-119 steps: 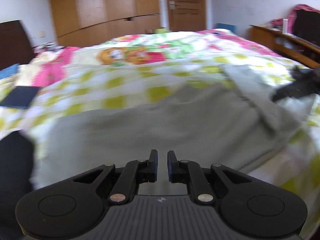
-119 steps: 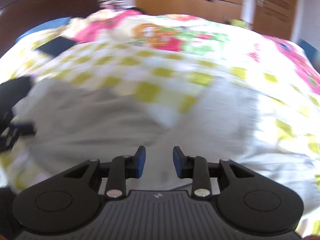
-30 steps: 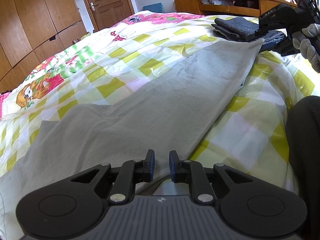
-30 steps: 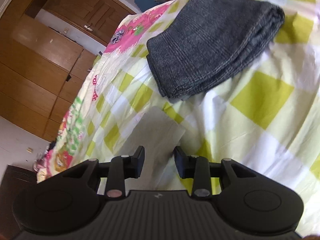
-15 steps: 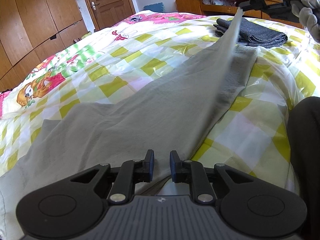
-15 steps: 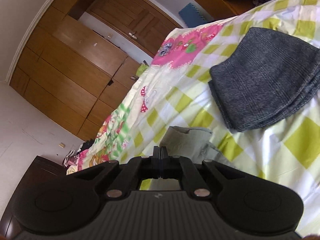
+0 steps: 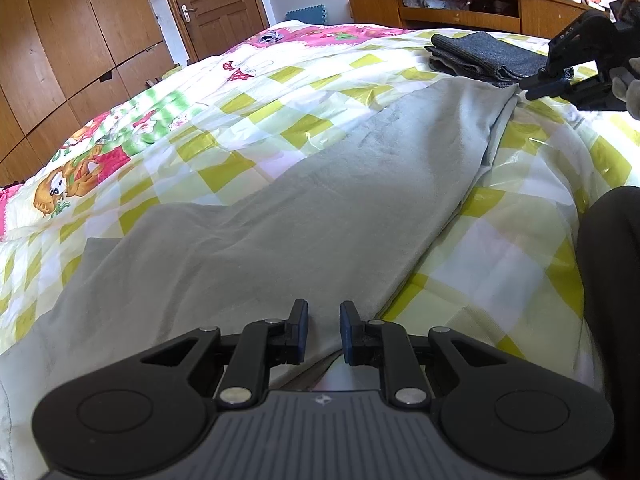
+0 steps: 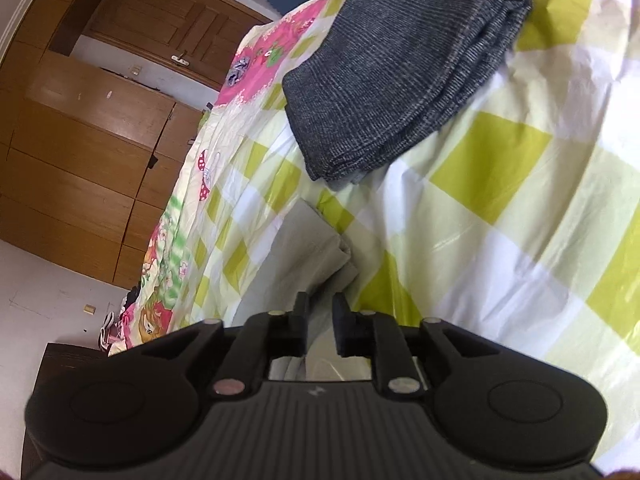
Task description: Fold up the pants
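Left wrist view: grey pants (image 7: 304,216) lie flat across the checked bed (image 7: 500,264), running toward 2 o'clock.
Folded dark garment (image 8: 400,68) sits beyond the far hem; left claw (image 7: 322,332) and right claw (image 8: 320,328) both gape narrowly, gripping nothing.

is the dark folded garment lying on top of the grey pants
No, the dark garment lies on the bedspread past the end of the grey pants, apart from them.
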Tool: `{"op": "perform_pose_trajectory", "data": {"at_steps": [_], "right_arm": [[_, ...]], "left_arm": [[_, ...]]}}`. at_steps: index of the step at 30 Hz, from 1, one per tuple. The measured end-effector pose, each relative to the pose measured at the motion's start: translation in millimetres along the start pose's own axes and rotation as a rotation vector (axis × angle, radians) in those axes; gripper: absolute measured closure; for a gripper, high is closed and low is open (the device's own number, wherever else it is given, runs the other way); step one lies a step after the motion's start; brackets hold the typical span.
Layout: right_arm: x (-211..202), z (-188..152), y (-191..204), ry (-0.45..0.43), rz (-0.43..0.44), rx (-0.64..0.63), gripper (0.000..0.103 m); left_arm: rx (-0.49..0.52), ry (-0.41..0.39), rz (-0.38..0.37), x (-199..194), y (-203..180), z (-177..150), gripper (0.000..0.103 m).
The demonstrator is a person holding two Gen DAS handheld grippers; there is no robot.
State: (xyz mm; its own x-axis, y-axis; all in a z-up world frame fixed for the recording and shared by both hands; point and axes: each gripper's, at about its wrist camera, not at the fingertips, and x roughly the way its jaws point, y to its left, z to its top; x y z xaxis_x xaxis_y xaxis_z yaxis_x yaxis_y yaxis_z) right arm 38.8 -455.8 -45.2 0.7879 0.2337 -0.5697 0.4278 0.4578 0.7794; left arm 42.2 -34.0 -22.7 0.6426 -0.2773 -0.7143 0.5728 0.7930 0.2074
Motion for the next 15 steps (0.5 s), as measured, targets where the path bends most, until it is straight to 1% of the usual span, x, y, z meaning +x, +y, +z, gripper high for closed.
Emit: {"op": "perform_pose_trajectory", "data": {"at_steps": [1, 3, 4, 6, 9, 10, 11, 12, 13, 15], "right_arm": [[4.3, -0.2, -1.3, 0.001, 0.014, 0.016, 0.068], [13.1, 0.7, -2.6, 0.0, 0.062, 0.066, 0.067], [17.7, 1.6, -2.0, -0.003, 0.069, 0.078, 0.067], [28.9, 3.1, 1.0, -0.012, 0.052, 0.064, 0.067], [41.6, 3.0, -2.2, -0.009, 0.042, 0.08, 0.071], [42.8, 2.5, -4.9, -0.013, 0.046, 0.09, 0.078], [42.9, 2.9, -6.8, -0.012, 0.045, 0.101, 0.094], [40.8, 4.1, -9.4, -0.005, 0.064, 0.115, 0.098], [35.3, 5.9, -9.9, -0.009, 0.091, 0.125, 0.098], [10.3, 12.2, -4.9, -0.053, 0.153, 0.101, 0.098]], "left_arm": [[-0.002, 0.0, 0.0, 0.3, 0.1, -0.1, 0.07], [-0.007, -0.001, -0.001, -0.7, 0.4, -0.7, 0.07], [-0.01, -0.001, 0.0, -1.3, 0.3, -0.7, 0.07], [-0.008, 0.0, 0.001, -1.7, 0.3, -0.9, 0.07], [-0.006, 0.001, 0.001, -1.4, 0.4, -0.9, 0.07], [-0.008, 0.001, 0.001, -1.2, 0.6, -0.6, 0.07], [-0.012, 0.002, 0.001, -1.4, 0.9, -0.4, 0.07], [-0.017, 0.004, 0.001, -0.9, 1.1, -0.3, 0.07], [-0.019, 0.006, 0.001, -0.5, 1.2, 0.1, 0.07], [-0.019, 0.009, 0.008, -1.4, -0.4, 2.9, 0.07]]}}
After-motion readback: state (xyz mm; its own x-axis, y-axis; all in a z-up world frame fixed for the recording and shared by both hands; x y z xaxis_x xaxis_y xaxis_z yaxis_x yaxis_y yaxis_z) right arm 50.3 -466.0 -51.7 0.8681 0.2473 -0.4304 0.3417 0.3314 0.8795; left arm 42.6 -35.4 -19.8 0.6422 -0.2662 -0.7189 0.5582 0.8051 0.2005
